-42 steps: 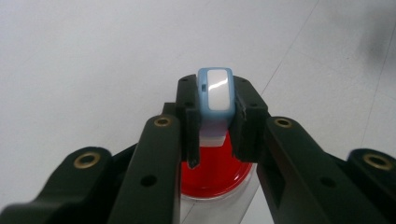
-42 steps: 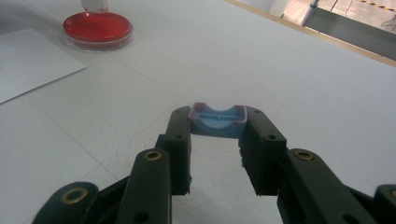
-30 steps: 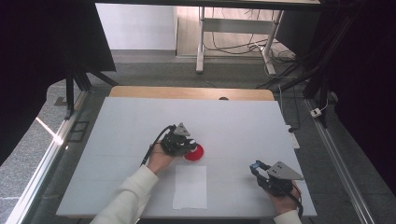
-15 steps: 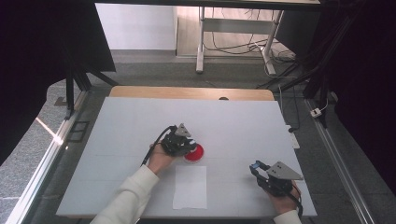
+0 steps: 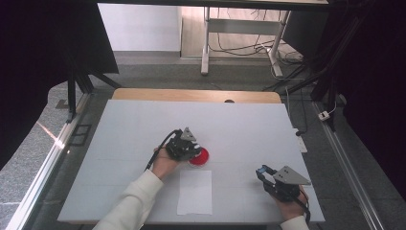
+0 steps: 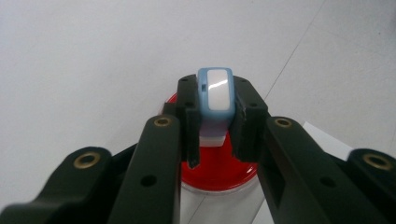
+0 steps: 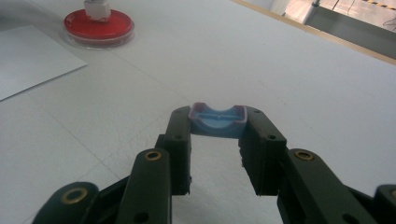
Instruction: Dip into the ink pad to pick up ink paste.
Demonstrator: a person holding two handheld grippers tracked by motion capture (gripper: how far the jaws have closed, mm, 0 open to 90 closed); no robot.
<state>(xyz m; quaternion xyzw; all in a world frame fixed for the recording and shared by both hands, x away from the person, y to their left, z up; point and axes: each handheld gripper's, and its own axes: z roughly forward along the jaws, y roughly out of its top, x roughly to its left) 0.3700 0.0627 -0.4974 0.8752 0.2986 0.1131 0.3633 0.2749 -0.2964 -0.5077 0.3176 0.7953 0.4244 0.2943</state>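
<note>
Nothing has shifted over the last second: my left gripper [image 6: 212, 126] still holds its jaws clamped on the blue-and-white stamp [image 6: 214, 100], its white base pressed onto the red ink pad [image 5: 198, 156] beside the sheet of paper [image 5: 195, 191] on the counter [image 5: 119, 124]. My right gripper [image 7: 217, 135] stays parked well apart, its jaws pinching the stamp's blue cap [image 7: 217, 120]. I judge I'm still inking, and the press on paper comes next.

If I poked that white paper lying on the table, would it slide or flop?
Probably slide: the sheet of paper lies flat on the smooth white table, and nothing rests on it. It looks very thin, so lifted by one edge it would likely droop. It seems light enough that a puff of air might shift it.
</note>
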